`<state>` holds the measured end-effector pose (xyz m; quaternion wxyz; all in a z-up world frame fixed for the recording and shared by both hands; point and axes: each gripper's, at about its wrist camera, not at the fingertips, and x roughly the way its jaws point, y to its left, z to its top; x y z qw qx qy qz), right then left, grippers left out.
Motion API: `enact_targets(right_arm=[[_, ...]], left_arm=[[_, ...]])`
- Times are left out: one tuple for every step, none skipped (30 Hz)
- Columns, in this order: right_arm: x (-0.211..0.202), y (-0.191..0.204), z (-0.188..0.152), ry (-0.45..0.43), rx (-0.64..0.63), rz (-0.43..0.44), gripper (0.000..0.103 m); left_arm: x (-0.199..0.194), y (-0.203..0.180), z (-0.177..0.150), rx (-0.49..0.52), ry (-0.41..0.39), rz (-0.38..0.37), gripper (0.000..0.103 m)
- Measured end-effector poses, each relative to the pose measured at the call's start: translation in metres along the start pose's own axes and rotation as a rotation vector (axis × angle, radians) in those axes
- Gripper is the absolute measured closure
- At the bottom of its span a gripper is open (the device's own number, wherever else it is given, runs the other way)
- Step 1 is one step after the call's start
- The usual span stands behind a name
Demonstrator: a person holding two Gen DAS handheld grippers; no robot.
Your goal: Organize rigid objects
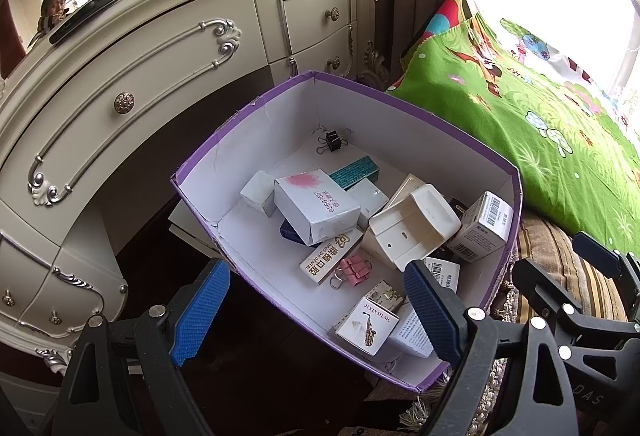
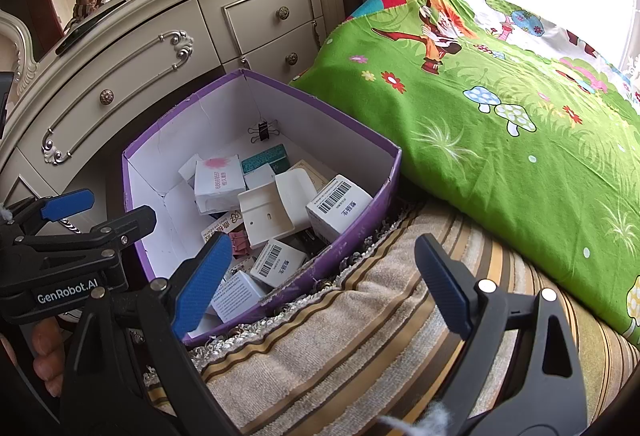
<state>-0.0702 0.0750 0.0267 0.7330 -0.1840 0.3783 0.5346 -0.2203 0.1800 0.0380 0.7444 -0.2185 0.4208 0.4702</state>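
Both the left gripper (image 1: 316, 310) and right gripper (image 2: 320, 286) hang over the purple box (image 1: 516, 196), fingers spread wide, holding nothing; next, I think, one must reach in and pick a small box.

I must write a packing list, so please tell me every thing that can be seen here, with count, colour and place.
storage box: one, purple outside, white inside, on the striped cushion
small cartons: several, mostly white, one teal, piled in the box
plastic holder: one, cream, on the pile
black binder clip: one, far corner of the box
pink binder clip: one, near the front
striped cushion: one, beige and brown, under the box
green cartoon bedding: one, right of the box
dresser: one, cream, behind the box
left tongs: open, empty, over the box
right tongs: open, empty, over the cushion
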Motion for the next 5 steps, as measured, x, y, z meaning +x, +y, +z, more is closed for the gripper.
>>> enact_targets(right_arm=[[0.0, 0.0, 0.0001, 0.0, 0.0, 0.0, 0.009], [-0.0001, -0.0002, 0.0005, 0.0, 0.0, 0.0, 0.009], [-0.0003, -0.0002, 0.0001, 0.0, 0.001, 0.0, 0.009], [-0.0005, -0.0005, 0.0002, 0.0, 0.002, 0.0, 0.009], [-0.0028, -0.0016, 0.0004, -0.005, 0.007, 0.003, 0.009]], left_arm=[[-0.0004, 0.0, -0.0002, -0.002, -0.005, 0.002, 0.013], [-0.0005, -0.0001, 0.0002, -0.002, -0.011, 0.004, 0.013], [-0.0006, -0.0002, 0.0006, -0.002, -0.013, 0.006, 0.013], [-0.0004, -0.0001, 0.001, -0.004, -0.013, 0.006, 0.013], [-0.0004, 0.0, 0.0021, -0.008, -0.011, -0.003, 0.013]])
